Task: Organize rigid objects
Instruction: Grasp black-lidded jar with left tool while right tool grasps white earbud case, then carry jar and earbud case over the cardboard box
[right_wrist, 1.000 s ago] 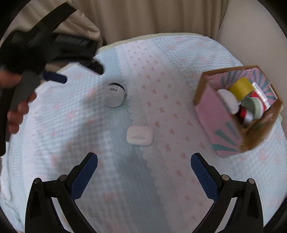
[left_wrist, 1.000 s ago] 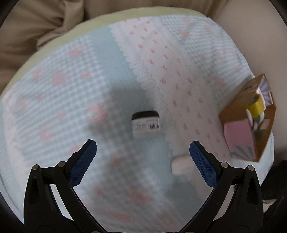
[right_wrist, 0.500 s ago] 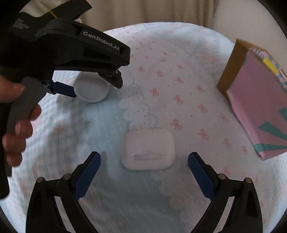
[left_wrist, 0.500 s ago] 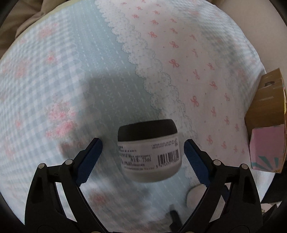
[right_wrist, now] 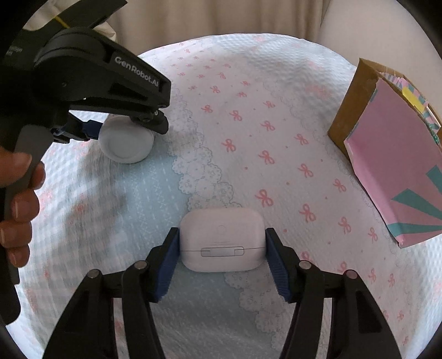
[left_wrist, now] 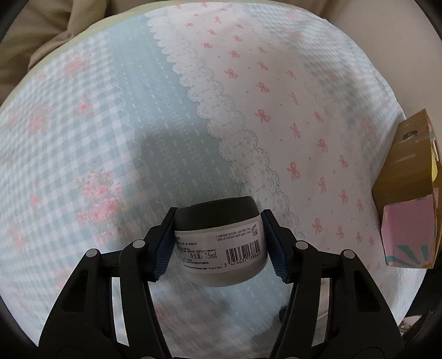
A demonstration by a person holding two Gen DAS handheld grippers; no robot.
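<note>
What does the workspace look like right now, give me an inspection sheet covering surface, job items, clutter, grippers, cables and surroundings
Surface: quilted cloth, blue gingham and pink bows, lace seam between.
Job's things: jar with dark lid, lying on its side; white earbud case flat on the cloth; cardboard box at the right edge.
Clutter: nothing seen.
Grippers: left gripper, jaws just closed, pads on the jar; right gripper, jaws just closed, pads on the case.
Cables: nothing seen.
Surroundings: beige curtain behind.
</note>
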